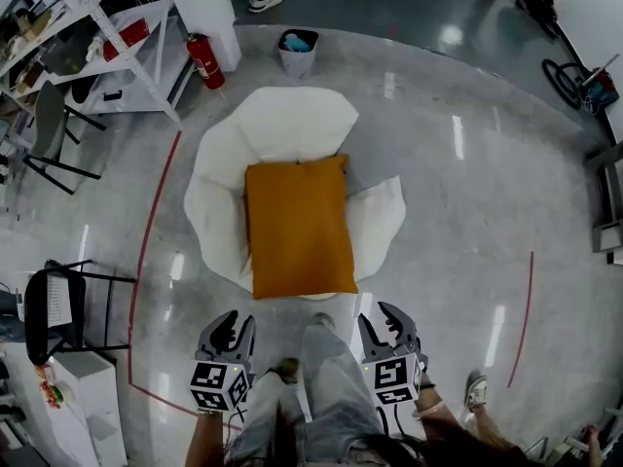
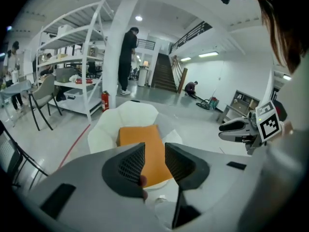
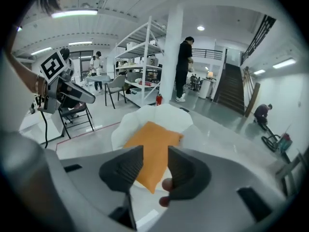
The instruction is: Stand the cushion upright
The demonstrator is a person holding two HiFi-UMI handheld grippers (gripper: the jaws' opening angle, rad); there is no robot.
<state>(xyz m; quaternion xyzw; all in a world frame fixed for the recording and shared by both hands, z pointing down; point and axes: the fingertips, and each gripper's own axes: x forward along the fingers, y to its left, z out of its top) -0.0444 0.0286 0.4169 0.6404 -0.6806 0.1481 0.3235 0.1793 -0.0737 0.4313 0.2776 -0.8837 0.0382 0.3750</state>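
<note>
So the orange cushion (image 1: 297,227) is seen lying flat on the white petal-shaped chair (image 1: 292,120), long side running away from the person, near end reaching the seat's front edge; not stood upright yet. The left gripper (image 1: 234,325) is held low by the person's knees, short of the chair; its jaws are parted a moderate way with nothing gripped, and only the cushion further off is framed in the gap in the left gripper view. Same deal for the right gripper (image 1: 382,317); it's held about level with the left one on the other side of the legs, jaws moderately apart, empty, clear of the cushion. Both are pointed forward and down at the chair. Behind the chair a red extinguisher (image 1: 204,61) and a bin (image 1: 299,53) are parked on the floor by a white pillar (image 1: 204,8); a red line (image 1: 146,251) is marked on the floor to the left.
</note>
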